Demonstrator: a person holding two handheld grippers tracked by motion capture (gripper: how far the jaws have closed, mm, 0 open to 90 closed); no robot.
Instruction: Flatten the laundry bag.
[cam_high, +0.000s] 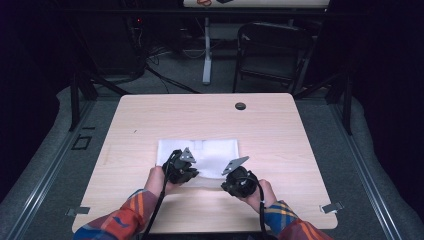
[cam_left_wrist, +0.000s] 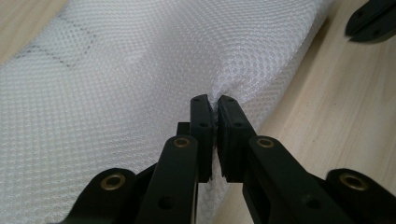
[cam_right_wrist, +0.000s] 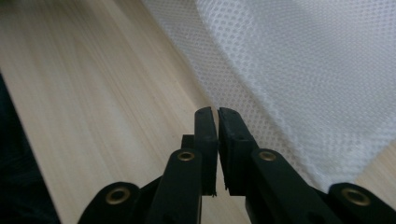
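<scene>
On a light wooden bench (cam_high: 280, 135), a white mesh cloth (cam_high: 210, 150) is lying flat near the middle, a little toward the person's side. From above, two forearms in plaid sleeves (cam_high: 125, 220) are reaching in from the bottom edge, each hand holding a black gripper with a cable trailing back. Both grippers are sitting at the near edge of the cloth, the left gripper (cam_high: 181, 169) toward its left half and the right gripper (cam_high: 239, 180) close to its near right corner, with a short gap between the two.

Looking along the left gripper (cam_left_wrist: 215, 103), its jaws are pressing together on a small gathered fold at the edge of the mesh cloth (cam_left_wrist: 140, 70), and the fabric is puckering upward right where they are biting it. Bare wood is showing to the right of that edge, and a piece of the other gripper is sitting in the upper right corner.

Looking along the right gripper (cam_right_wrist: 214, 112), its jaws are pressed together at the very border of the mesh cloth (cam_right_wrist: 303, 60), where the fabric meets the wood; whether any fabric is caught between them cannot be told. The cloth is spreading away up and to the right, with bare bench (cam_right_wrist: 93, 93) to the left.

Farther off, a small dark round cap (cam_high: 240, 106) is sitting in the bench near its far edge, and a dark folding chair (cam_high: 270, 50) is standing on the floor beyond.
</scene>
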